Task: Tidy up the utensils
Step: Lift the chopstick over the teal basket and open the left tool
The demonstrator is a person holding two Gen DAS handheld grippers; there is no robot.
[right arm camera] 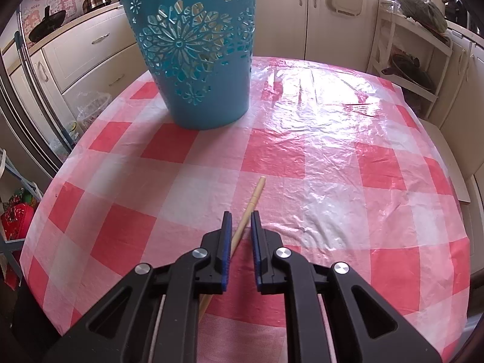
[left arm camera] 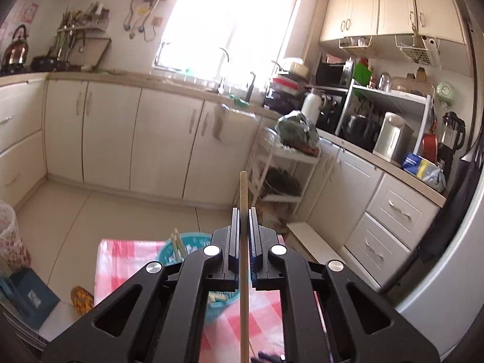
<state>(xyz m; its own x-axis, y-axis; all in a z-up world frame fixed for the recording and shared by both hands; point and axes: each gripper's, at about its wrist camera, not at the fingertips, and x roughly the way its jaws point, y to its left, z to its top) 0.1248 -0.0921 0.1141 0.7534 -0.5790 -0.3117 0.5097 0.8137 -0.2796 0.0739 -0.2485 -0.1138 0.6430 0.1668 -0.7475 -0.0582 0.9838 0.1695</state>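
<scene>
So the left gripper (left arm camera: 244,211) is pinched down on a single wooden chopstick (left arm camera: 243,193), lifted well above the bench (left arm camera: 121,260) with the stick poking out past the fingertips and trailing back under the camera. The right gripper (right arm camera: 241,216) is spread apart, low over the checkered cloth, straddling a second chopstick (right arm camera: 252,202) that lies flat on the bench (right arm camera: 332,166) and runs diagonally between the fingers, closer to the left pad.

What could go sideways: the held stick looks gripped somewhere mid-length on a thin round shaft, so it could probably pivot or slide in the pads when it gets tipped toward the blue basket (left arm camera: 193,239). That basket already has a couple of sticks standing in it, and a new one coming in at an angle might knock against them or bounce off the rim. On the right side, the stick is off-centre and skewed, so closing could roll it away on the slick plastic cover, or snag and bunch the cloth.

Room-wise, the bench is mostly bare to the right of the basket (right arm camera: 196,60), loads of space to swing there. The near and right edges drop off though, so a rolling stick could probably end up on the floor.
</scene>
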